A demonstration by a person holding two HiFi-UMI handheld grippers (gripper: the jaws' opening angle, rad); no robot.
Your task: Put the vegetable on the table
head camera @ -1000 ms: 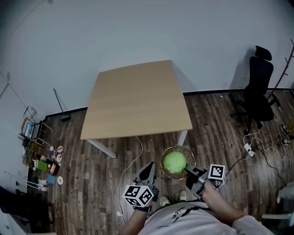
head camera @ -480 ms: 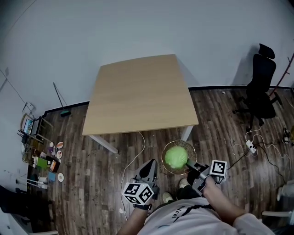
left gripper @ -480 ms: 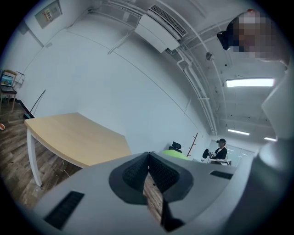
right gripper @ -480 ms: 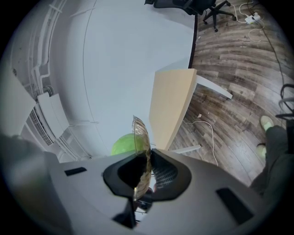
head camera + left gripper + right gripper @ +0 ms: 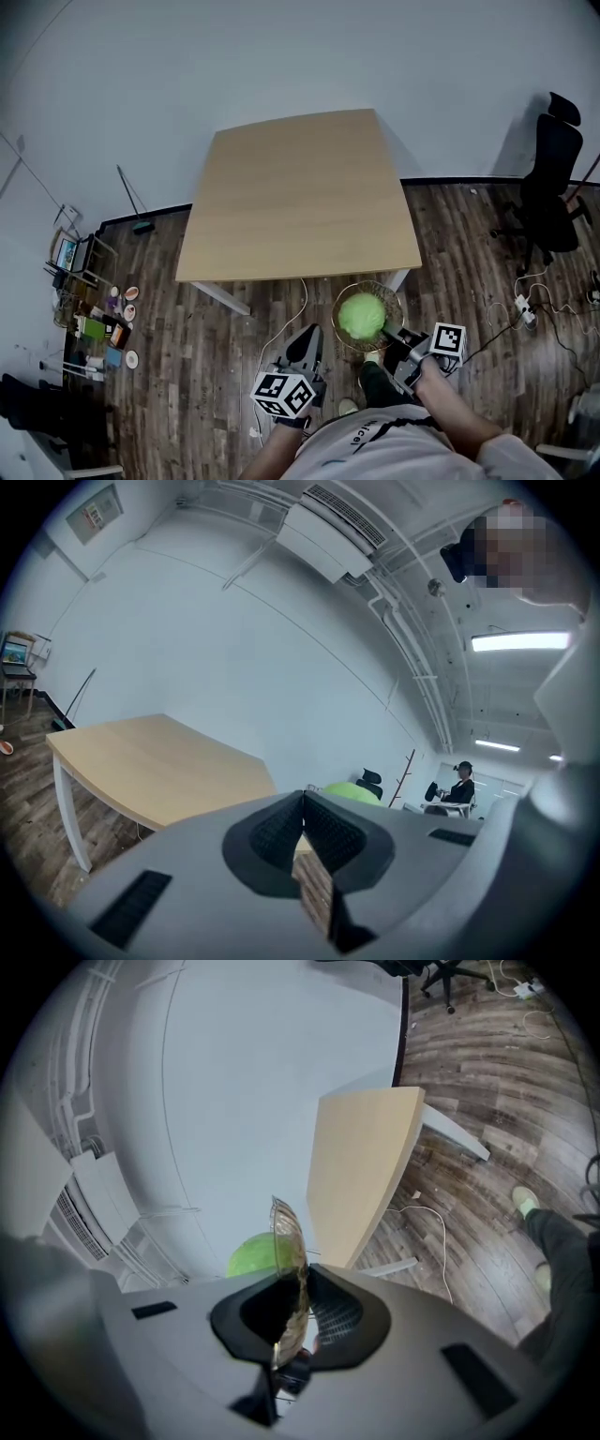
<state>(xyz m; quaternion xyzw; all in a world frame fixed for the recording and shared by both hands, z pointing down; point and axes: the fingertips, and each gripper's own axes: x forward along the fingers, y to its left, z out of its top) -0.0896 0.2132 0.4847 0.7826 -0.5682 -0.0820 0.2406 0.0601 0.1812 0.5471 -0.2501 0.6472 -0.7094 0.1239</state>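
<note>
Two fingers [image 5: 336, 1314] of the right gripper [image 5: 298, 1283] are clamped on the rim of a wire bowl [image 5: 289, 1232] (the mesh shows edge-on between the pads). A round green vegetable [image 5: 361, 316] sits inside the bowl. The bowl is held in the air over the wooden floor [image 5: 206, 347], just off the near right corner of the worktop [image 5: 300, 197]. The vegetable is not on the worktop. The left gripper [image 5: 302, 803] has its fingers pressed together on nothing and sits to the left of the bowl. An office chair [image 5: 555, 178] stands well apart.
</note>
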